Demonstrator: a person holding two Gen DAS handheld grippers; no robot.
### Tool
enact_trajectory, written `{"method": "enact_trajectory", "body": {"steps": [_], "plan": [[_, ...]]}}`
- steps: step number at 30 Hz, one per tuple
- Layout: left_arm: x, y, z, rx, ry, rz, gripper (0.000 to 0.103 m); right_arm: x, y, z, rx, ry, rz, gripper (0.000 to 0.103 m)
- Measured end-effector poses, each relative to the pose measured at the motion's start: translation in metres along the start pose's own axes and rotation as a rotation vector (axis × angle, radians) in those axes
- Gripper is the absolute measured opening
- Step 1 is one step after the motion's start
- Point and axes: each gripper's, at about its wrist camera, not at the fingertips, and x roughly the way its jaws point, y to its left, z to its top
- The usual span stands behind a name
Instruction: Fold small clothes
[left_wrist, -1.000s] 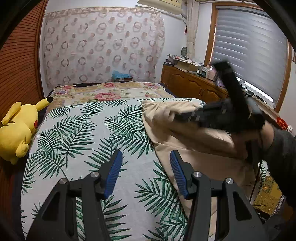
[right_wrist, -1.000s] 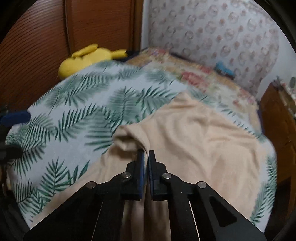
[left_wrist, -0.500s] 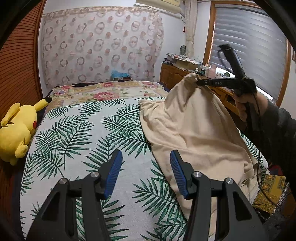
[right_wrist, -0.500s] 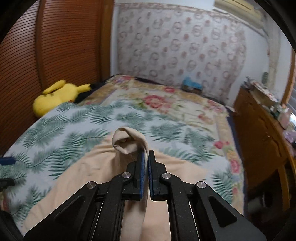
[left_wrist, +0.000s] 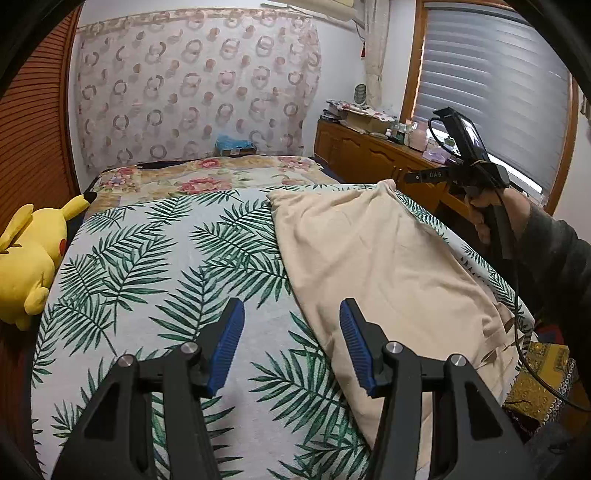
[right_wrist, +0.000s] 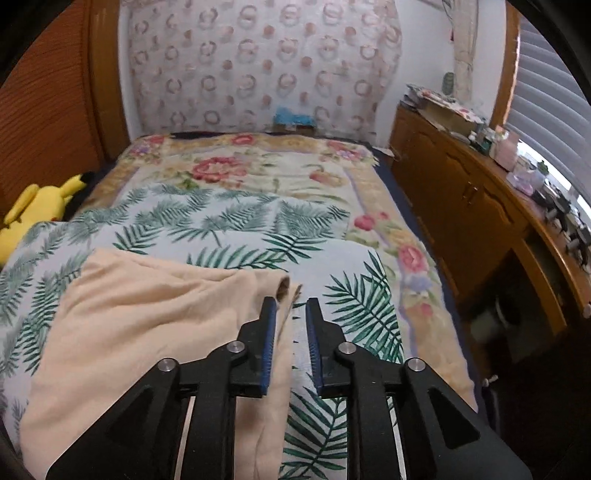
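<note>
Cream fabric, a beige garment (left_wrist: 376, 266), lies flat on a palm-leaf bedspread (left_wrist: 147, 258), along the bed's right side. Its long axis runs from the foot of the bed toward the headboard, ending at a far corner.

Right gripper (right_wrist: 291, 314) sits at that far corner, jaws a narrow gap apart, holding nothing. The garment's corner (right_wrist: 284, 291) lies between the blue pads, touching the left one, no longer pinched.

Left gripper (left_wrist: 291, 343) hovers nearer the foot of the bed, jaws wide and empty. The garment's left edge passes just under its right finger (left_wrist: 352, 339); most of the cloth lies to its right.

By my reading, the right hand is nearer the far end, the left hand nearer the long near edge. A yellow plush toy (left_wrist: 26, 258) rests well apart at the bed's left side.
</note>
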Motion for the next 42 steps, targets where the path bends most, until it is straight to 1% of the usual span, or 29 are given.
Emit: {"method": "enact_trajectory", "body": {"steps": [1, 3, 9, 12, 16, 17, 19, 20, 21, 22, 23, 24, 25, 26, 28, 30, 31, 32, 33, 35, 37, 39, 42], "plan": [[0.001, -0.001, 0.000, 0.003, 0.003, -0.002, 0.053, -0.001, 0.000, -0.001, 0.000, -0.001, 0.010, 0.026], [0.002, -0.003, -0.001, 0.008, 0.006, -0.003, 0.053, -0.001, 0.001, -0.003, 0.006, 0.007, 0.048, 0.046], [0.006, -0.007, -0.002, 0.016, 0.022, -0.007, 0.053, 0.017, 0.013, -0.004, -0.019, 0.046, 0.094, 0.047], [0.008, -0.009, -0.005, 0.022, 0.031, -0.010, 0.053, 0.028, 0.014, 0.001, 0.004, 0.049, 0.114, 0.047], [0.011, -0.012, -0.008, 0.029, 0.045, -0.014, 0.053, 0.050, 0.014, 0.006, 0.025, 0.079, 0.100, 0.047], [0.012, -0.013, -0.009, 0.032, 0.049, -0.016, 0.053, 0.057, 0.013, 0.005, 0.030, 0.098, 0.101, 0.047], [0.013, -0.014, -0.011, 0.034, 0.054, -0.019, 0.053, 0.061, 0.011, 0.004, 0.042, 0.110, 0.131, 0.036], [0.014, -0.015, -0.011, 0.034, 0.056, -0.021, 0.053, 0.060, 0.010, 0.003, 0.043, 0.106, 0.155, 0.018], [0.015, -0.015, -0.012, 0.034, 0.058, -0.023, 0.053, 0.056, 0.011, 0.002, 0.034, 0.088, 0.175, 0.007], [0.015, -0.016, -0.012, 0.033, 0.061, -0.023, 0.053, 0.053, 0.011, 0.001, 0.023, 0.074, 0.181, 0.005], [0.016, -0.016, -0.013, 0.034, 0.062, -0.025, 0.053, 0.046, 0.011, 0.001, 0.010, 0.041, 0.165, 0.002], [0.017, -0.017, -0.012, 0.035, 0.063, -0.026, 0.053, 0.039, 0.008, 0.001, 0.015, 0.010, 0.101, 0.001], [0.018, -0.017, -0.012, 0.035, 0.065, -0.027, 0.053, 0.037, 0.004, 0.003, 0.037, -0.001, 0.054, 0.001], [0.018, -0.018, -0.013, 0.037, 0.067, -0.029, 0.053, 0.033, -0.003, 0.004, 0.080, -0.002, 0.035, 0.001], [0.017, -0.018, -0.013, 0.041, 0.067, -0.033, 0.053, 0.032, -0.008, 0.005, 0.086, 0.014, 0.030, 0.001], [0.016, -0.019, -0.013, 0.041, 0.068, -0.031, 0.053, 0.022, -0.005, 0.003, 0.055, 0.000, 0.018, 0.001], [0.015, -0.019, -0.014, 0.043, 0.070, -0.032, 0.053, 0.018, -0.003, 0.002, 0.046, 0.000, 0.016, 0.002], [0.014, -0.020, -0.015, 0.045, 0.071, -0.035, 0.053, 0.012, -0.001, 0.000, 0.035, 0.004, 0.014, 0.009], [0.014, -0.021, -0.015, 0.047, 0.071, -0.036, 0.053, 0.004, 0.001, -0.003, 0.024, 0.002, 0.017, 0.018], [0.011, -0.023, -0.017, 0.051, 0.072, -0.040, 0.053, -0.012, 0.005, -0.012, -0.003, -0.010, 0.046, 0.026], [0.010, -0.025, -0.019, 0.055, 0.075, -0.045, 0.053, -0.037, 0.013, -0.031, -0.044, -0.026, 0.079, 0.029], [0.009, -0.029, -0.021, 0.063, 0.078, -0.052, 0.053, -0.055, 0.020, -0.050, -0.070, -0.030, 0.097, 0.036], [0.006, -0.034, -0.023, 0.076, 0.081, -0.062, 0.053, -0.085, 0.032, -0.086, -0.108, -0.027, 0.121, 0.039]]}}
